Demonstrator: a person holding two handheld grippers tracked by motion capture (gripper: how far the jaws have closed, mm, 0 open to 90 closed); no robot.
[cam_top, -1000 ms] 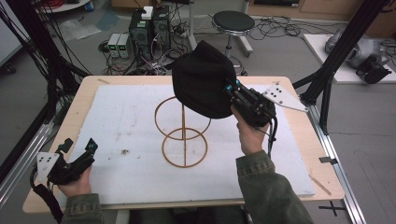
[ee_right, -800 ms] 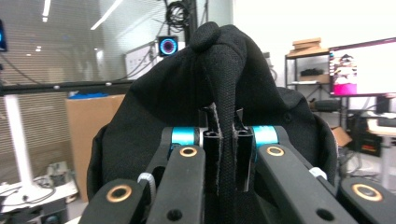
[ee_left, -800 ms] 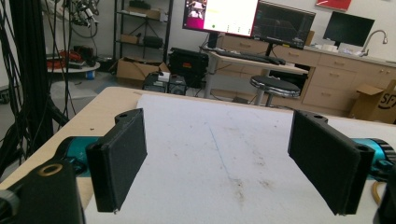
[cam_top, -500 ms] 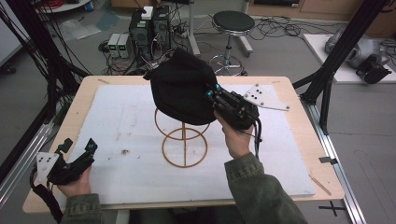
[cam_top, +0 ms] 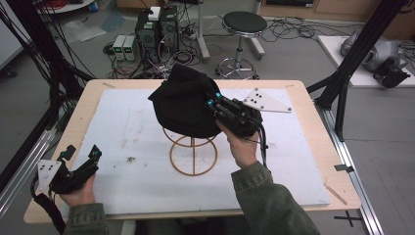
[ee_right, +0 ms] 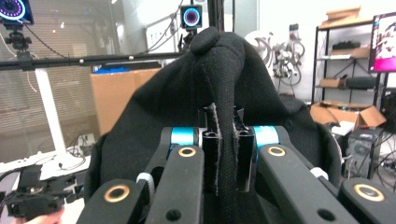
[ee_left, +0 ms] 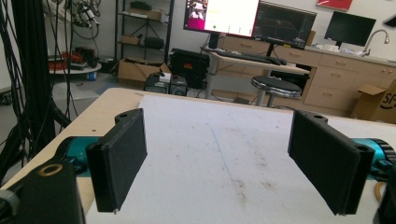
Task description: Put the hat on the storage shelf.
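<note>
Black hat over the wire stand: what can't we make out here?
- Top ring of the wire stand: high view, covered by the black hat.
- Whether the hat rests on the stand or hangs above it: the hat hides any contact.
- Right claw tips: high view, buried in fabric.
- Stand and table: right gripper view, blocked by the hat.
- Left claw: open, nothing between.

A light wooden table (cam_top: 320, 147) carries a white mat (cam_top: 122, 127) covering most of its top. A wire stand (cam_top: 193, 155) sits on the mat's middle, and a grey three-cornered plate (cam_top: 266, 101) lies far right.
</note>
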